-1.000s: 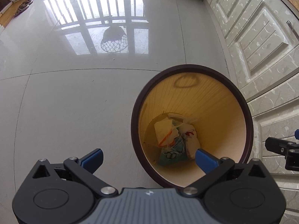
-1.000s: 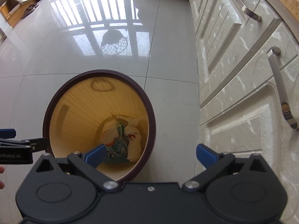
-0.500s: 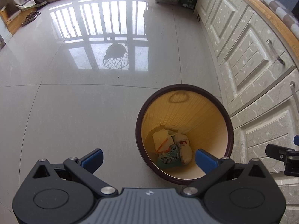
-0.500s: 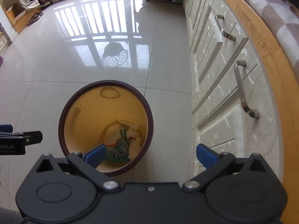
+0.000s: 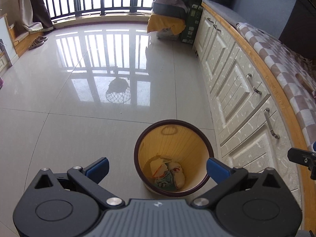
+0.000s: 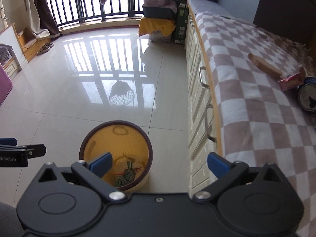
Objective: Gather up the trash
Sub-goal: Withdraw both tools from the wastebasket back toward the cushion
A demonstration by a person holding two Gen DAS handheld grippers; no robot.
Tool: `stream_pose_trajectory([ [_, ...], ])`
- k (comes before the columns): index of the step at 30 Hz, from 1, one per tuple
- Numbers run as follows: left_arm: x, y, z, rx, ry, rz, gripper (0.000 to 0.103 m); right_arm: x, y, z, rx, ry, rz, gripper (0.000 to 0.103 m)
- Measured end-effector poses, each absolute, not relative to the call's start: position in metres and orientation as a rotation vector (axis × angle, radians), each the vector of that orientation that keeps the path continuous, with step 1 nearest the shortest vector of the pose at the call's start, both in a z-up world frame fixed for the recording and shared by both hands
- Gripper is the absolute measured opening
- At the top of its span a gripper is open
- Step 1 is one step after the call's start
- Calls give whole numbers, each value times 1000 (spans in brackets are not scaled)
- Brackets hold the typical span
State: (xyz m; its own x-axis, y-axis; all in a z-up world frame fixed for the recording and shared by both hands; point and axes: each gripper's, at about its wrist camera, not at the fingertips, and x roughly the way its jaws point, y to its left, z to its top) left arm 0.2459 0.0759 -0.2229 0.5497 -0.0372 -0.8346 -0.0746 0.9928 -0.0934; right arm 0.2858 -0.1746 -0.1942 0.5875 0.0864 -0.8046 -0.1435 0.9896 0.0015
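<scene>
Both claws hang above the wastebasket (image 5: 173, 156), the left gripper (image 5: 157, 166) and right gripper (image 6: 159, 163) each with jaws spread wide and holding nothing. Crumpled wrappers (image 5: 167, 174) already lie at the bottom of the wastebasket, which stands on the tiled floor just beside the cabinet drawers (image 5: 239, 106).

Only the right wrist view shows what sits on the checked cloth (image 6: 256, 102) up and right of the wastebasket: a pink carton (image 6: 292, 79) and what looks like a can (image 6: 308, 98), blurred at the edge. Reaching for these, a wide claw could knock the can rolling off the cloth.
</scene>
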Motion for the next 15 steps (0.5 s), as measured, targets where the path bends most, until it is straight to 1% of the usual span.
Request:
stream_pose_trajectory([
  [15,225,16,-159,-88,827,-104,103,224,-241,-128,-35,761,52,103],
])
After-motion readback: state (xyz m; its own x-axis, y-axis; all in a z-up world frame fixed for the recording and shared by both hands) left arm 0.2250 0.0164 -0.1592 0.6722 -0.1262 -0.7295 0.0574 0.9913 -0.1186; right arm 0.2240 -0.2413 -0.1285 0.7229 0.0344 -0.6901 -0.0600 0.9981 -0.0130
